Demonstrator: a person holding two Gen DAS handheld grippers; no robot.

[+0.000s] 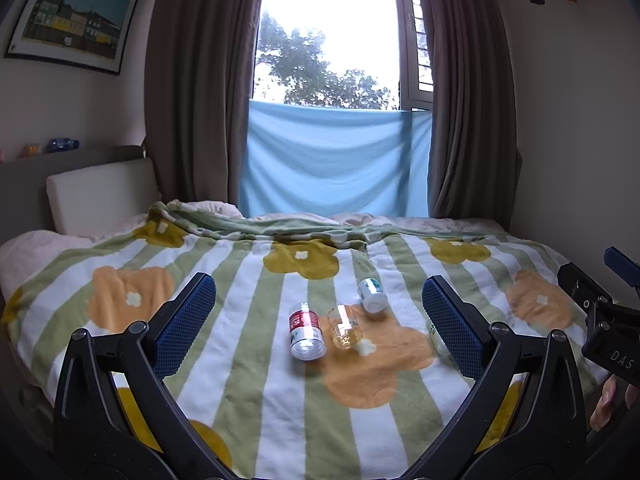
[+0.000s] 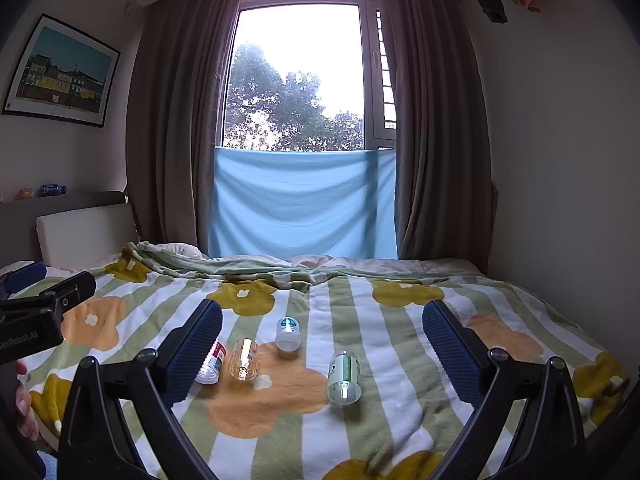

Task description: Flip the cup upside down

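Several small clear cups lie on their sides on the flowered blanket [image 1: 256, 392]. In the left wrist view there is a red-labelled cup [image 1: 306, 336], a plain clear cup [image 1: 345, 328] and a white cup with a teal print [image 1: 372, 294]. The right wrist view shows the red-labelled cup [image 2: 211, 364] partly behind the left finger, the clear cup [image 2: 243, 360], the white cup [image 2: 288, 334] and a green-labelled cup [image 2: 344, 372]. My left gripper [image 1: 320, 320] is open and empty, short of the cups. My right gripper [image 2: 322, 340] is open and empty, also short of them.
The bed fills the foreground, with a padded headboard [image 1: 100, 196] at left. A window with grey curtains [image 1: 192, 80] and a blue cloth [image 1: 336, 160] is behind. The other gripper shows at the right edge of the left wrist view [image 1: 600, 320] and at the left edge of the right wrist view [image 2: 36, 316].
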